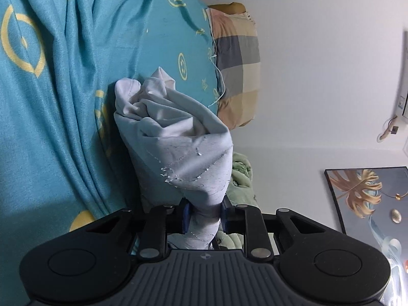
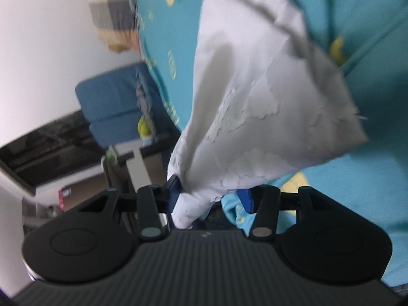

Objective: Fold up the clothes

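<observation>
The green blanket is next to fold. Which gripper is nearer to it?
Left. The green blanket lies just beyond the left gripper, which clamps the white garment. The right gripper faces the teal sheet; no blanket in its view.

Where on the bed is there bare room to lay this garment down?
The teal patterned bedsheet lies bare left of the white garment, though wrinkled. It is crowded toward the checked pillow and the pale green crumpled cloth.
</observation>
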Tool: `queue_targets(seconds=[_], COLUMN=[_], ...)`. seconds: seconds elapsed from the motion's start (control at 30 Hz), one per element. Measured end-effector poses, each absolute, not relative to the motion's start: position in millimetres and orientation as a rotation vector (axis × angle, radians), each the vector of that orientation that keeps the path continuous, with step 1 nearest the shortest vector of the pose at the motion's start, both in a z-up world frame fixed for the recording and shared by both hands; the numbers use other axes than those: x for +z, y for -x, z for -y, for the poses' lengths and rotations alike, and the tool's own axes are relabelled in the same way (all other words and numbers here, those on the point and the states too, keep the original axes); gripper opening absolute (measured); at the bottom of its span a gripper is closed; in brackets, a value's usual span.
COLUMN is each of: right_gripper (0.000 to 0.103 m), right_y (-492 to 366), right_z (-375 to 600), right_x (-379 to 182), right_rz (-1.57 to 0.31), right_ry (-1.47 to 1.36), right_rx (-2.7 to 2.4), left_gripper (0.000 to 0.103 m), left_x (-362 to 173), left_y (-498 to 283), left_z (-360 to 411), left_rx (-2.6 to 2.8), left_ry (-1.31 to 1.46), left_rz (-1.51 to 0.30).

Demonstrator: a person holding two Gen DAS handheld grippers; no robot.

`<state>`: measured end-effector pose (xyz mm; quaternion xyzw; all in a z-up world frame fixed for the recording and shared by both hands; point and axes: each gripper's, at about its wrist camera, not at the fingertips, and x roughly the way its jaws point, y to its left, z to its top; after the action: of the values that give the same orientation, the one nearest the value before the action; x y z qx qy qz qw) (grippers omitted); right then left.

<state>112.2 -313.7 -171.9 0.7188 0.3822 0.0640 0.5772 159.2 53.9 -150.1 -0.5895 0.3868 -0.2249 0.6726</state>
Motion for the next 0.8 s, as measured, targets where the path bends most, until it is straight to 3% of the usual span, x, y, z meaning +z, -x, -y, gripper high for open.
queue_targets(seconds=[0.43,0.57,0.6,0.63,0.67,0.7,0.8], right_gripper=[0.053,0.053,0.048,0.033,0.028,0.025,0.019], right_y=[-57,-69,-71,-72,-72,-73,-77], right_z=[341,338,337,337,338,338,338], right_x=[-185,-171,-167,-165,-162,-160,-149], right_rz=[-0.792,-0.832,-0.827,-0.809,-0.79,-0.772,-0.722], right_ry=[-1.817,-1.631,-1.591,-1.577,-1.563,-1.549,-1.497], right_rx=[-0.152,-0.128,-0.122,-0.114,-0.107,-0.099,-0.066], left_gripper=[0.024,0.026,0.031,0.034,0.046,0.056,0.073], left_x=[-170,-176,-178,-180,-183,-186,-195], left_y=[-149,-148,-149,-150,-150,-150,-152], left_z=[-69,-71,-71,-72,-72,-72,-69], left_rx=[-0.439,-0.431,-0.423,-0.414,-0.406,-0.398,-0.388], left_ry=[1.383,1.41,1.414,1.419,1.423,1.426,1.424], left_rz=[-0.909,-0.912,-0.918,-0.925,-0.94,-0.961,-1.015])
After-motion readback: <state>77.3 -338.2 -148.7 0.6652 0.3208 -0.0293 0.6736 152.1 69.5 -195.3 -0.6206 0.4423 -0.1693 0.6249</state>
